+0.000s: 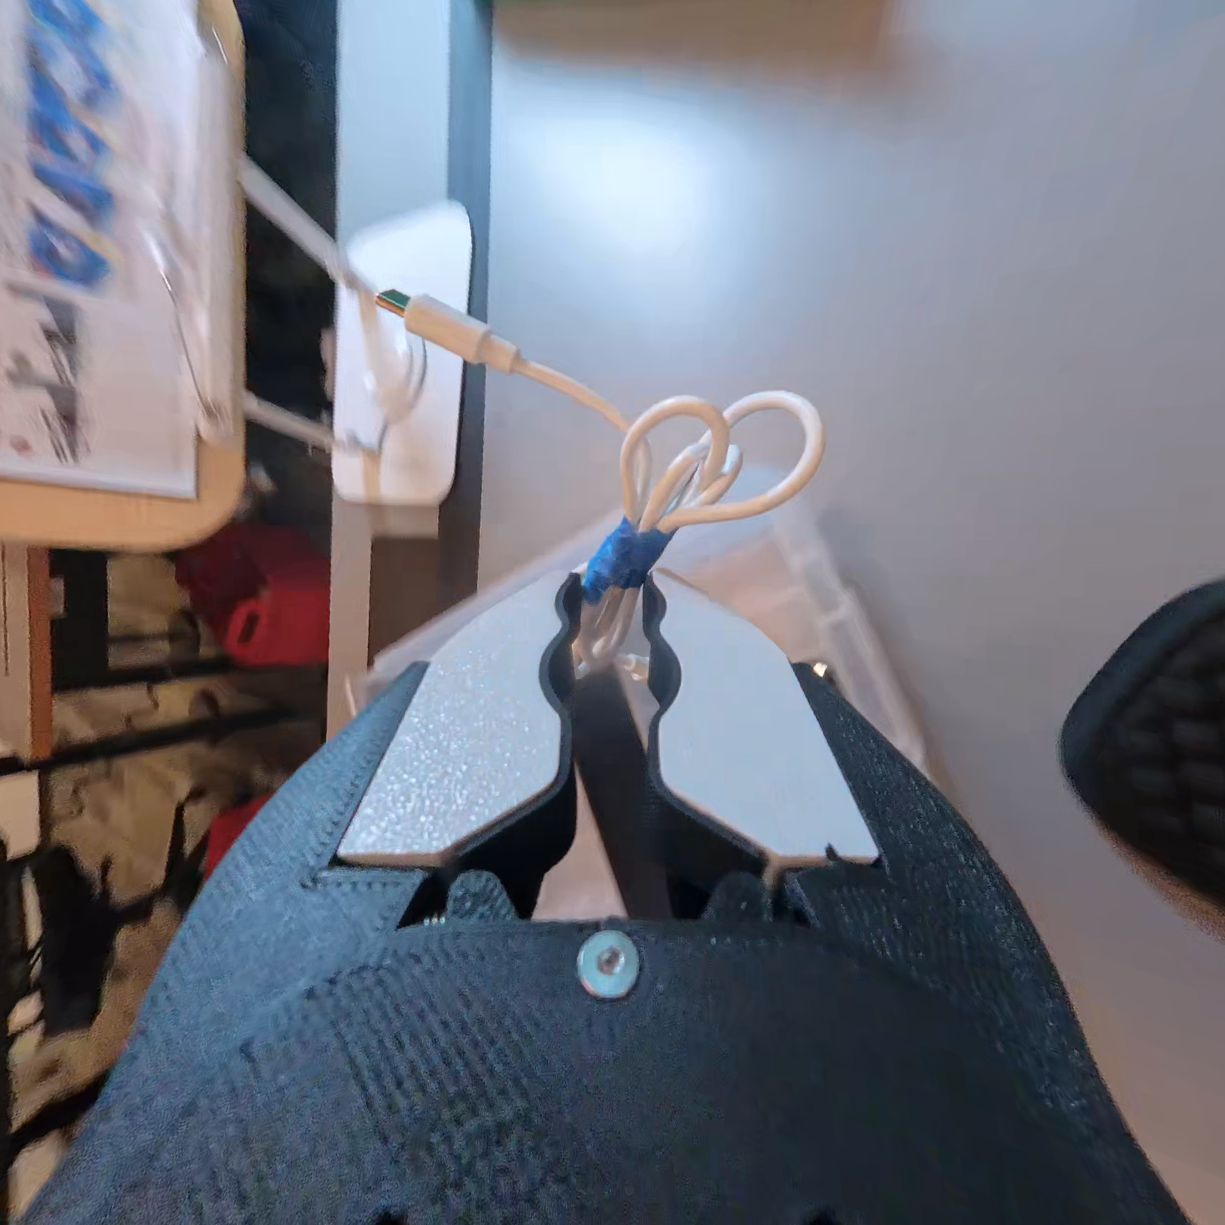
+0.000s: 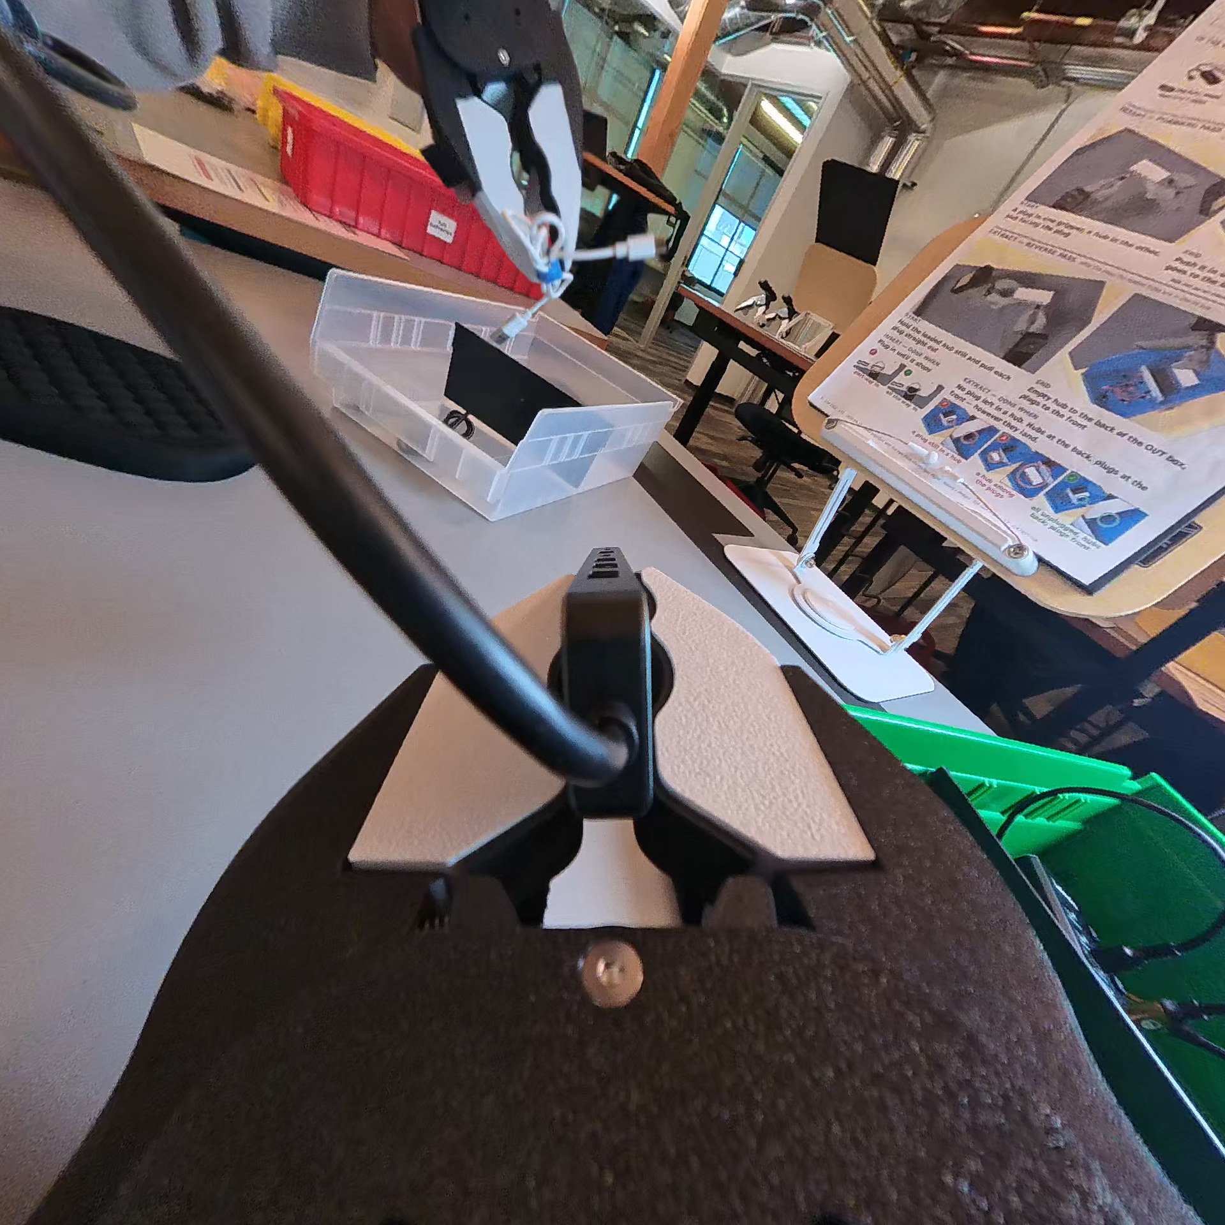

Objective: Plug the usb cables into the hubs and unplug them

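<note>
A: Right gripper (image 2: 606,620) up close, jaws clamped on the black USB hub (image 2: 604,653), its thick black lead (image 2: 318,477) sweeping off left, above the grey tabletop (image 2: 166,663).

B: And the left gripper (image 1: 611,600)?

A: Pinched shut on a coiled white USB cable (image 1: 702,464) at its blue tape (image 1: 623,553), plug (image 1: 457,328) free in the air.

B: Farther back?

A: A clear plastic bin (image 2: 490,404) by the tabletop's far edge, directly under that cable.

An instruction sheet (image 2: 1034,371) on the stand at the desk's far right edge bears print; a red bin (image 2: 371,192) apparently carries a small label.
</note>
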Action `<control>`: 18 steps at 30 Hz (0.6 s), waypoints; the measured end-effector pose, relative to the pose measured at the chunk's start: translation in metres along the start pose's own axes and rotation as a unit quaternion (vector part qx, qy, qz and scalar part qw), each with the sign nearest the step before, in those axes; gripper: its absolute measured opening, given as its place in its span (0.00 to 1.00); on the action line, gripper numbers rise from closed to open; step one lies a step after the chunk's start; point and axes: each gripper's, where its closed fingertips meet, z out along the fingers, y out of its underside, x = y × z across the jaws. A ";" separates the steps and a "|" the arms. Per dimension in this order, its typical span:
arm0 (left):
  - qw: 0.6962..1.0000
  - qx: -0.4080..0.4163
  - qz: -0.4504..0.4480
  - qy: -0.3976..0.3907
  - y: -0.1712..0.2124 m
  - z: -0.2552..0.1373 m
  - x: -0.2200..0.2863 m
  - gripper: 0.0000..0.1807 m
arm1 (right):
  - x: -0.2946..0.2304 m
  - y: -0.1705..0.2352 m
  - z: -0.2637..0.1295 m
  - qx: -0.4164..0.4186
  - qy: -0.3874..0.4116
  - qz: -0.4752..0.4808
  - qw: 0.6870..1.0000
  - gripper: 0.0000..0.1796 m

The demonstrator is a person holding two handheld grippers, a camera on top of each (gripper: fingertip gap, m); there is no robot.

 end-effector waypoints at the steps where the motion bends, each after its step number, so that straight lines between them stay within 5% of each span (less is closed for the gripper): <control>1: 0.999 0.039 -0.001 -0.001 -0.019 -0.004 0.005 0.10 | 0.001 -0.001 -0.001 0.002 0.002 0.003 1.000 0.06; 5: 0.987 0.152 0.055 0.002 -0.086 0.002 0.051 0.10 | 0.011 0.000 -0.005 -0.001 0.022 0.006 1.000 0.07; 12: 0.959 0.136 0.232 0.096 -0.115 0.091 0.182 0.11 | 0.044 0.016 -0.017 -0.011 0.069 0.036 0.997 0.06; 18: 0.963 0.138 0.127 0.196 -0.119 0.092 0.214 0.20 | 0.050 0.024 -0.021 -0.022 0.076 0.039 0.996 0.06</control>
